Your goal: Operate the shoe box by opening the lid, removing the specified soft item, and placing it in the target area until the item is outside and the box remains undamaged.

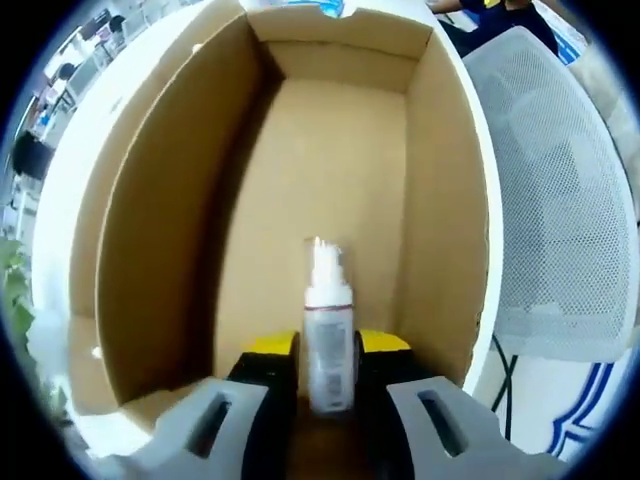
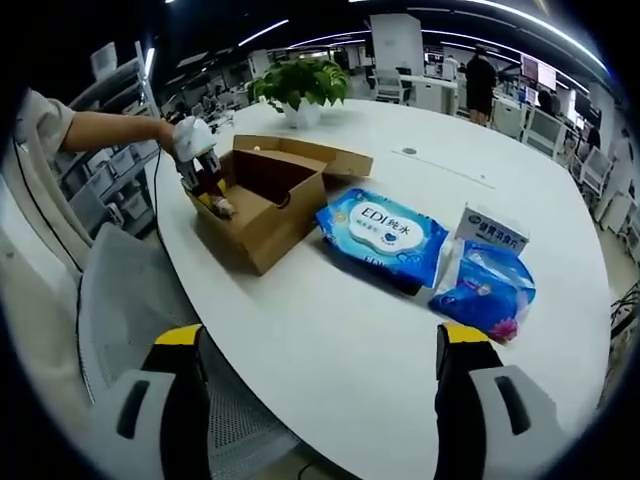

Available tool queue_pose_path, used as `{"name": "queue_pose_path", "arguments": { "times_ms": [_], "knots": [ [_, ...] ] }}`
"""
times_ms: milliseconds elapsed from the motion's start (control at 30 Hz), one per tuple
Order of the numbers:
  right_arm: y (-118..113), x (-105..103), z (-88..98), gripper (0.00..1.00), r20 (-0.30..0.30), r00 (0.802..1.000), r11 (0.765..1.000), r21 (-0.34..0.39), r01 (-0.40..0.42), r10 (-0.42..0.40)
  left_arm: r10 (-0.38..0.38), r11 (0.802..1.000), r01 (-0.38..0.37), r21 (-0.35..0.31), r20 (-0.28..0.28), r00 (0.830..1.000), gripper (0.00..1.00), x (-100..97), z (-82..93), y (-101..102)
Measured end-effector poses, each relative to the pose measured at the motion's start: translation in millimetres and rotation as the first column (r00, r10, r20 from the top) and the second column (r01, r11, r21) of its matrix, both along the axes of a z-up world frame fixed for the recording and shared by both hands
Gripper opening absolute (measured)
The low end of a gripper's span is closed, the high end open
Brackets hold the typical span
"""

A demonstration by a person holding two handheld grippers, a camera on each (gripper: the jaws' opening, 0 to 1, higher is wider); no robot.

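Note:
An open brown cardboard shoe box point(image 1: 330, 170) lies in front of the left gripper view, its inside bare cardboard. My left gripper point(image 1: 328, 348) reaches into it, its yellow-tipped jaws shut on a small white bottle point(image 1: 327, 320) that stands upright between them. In the right gripper view the same box point(image 2: 268, 210) sits on the white table point(image 2: 330, 340) with its lid flap folded back. The left gripper point(image 2: 205, 170), held by a person's hand, dips into the box's left end. My right gripper point(image 2: 320, 345) hovers over the table's near edge, jaws wide apart and empty.
To the right of the box lie a blue wipes pack point(image 2: 385, 235), a second blue soft pack point(image 2: 487, 285) and a small white carton point(image 2: 492, 232). A potted plant point(image 2: 300, 85) stands behind the box. A white mesh chair point(image 1: 560, 200) stands at the table's edge.

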State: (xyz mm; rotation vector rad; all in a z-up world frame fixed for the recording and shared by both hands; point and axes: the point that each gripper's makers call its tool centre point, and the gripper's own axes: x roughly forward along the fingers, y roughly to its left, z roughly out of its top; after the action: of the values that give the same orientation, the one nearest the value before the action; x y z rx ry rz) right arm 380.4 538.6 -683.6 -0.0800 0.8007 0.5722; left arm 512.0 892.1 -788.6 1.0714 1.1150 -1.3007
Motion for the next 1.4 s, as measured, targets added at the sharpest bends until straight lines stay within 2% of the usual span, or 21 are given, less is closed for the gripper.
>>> {"name": "queue_pose_path", "arguments": {
  "times_ms": [567, 800, 1133, 1233, 1400],
  "knots": [
    [7.6, 1.5, 4.5, 0.84, 0.026, 0.999, 0.999, 0.002, -0.036, 0.036, 0.032, 0.998, -0.030, -0.048, 0.036, 0.999, 0.17, 6.0, 7.7, -6.6],
    [14.3, 3.0, 9.1, 0.80, 0.050, 0.997, 0.998, 0.012, -0.058, 0.057, 0.065, 0.991, -0.058, -0.122, 0.058, 0.996, 0.17, 10.2, 22.5, -24.4],
    [26.1, 6.8, 16.2, 0.73, 0.100, 0.990, 0.995, 0.022, -0.101, 0.099, 0.056, 0.977, -0.042, -0.209, 0.061, 0.997, 0.17, 3.3, 42.7, -51.9],
    [28.1, 7.4, 16.7, 0.71, 0.104, 0.989, 0.994, 0.024, -0.107, 0.104, 0.053, 0.972, -0.040, -0.230, 0.048, 0.997, 0.17, 0.5, 46.6, -57.7],
    [33.0, 8.0, 16.7, 0.68, 0.111, 0.987, 0.992, 0.032, -0.119, 0.115, 0.053, 0.954, -0.042, -0.297, 0.029, 0.998, 0.16, -8.3, 61.2, -75.4]
  ]
}}
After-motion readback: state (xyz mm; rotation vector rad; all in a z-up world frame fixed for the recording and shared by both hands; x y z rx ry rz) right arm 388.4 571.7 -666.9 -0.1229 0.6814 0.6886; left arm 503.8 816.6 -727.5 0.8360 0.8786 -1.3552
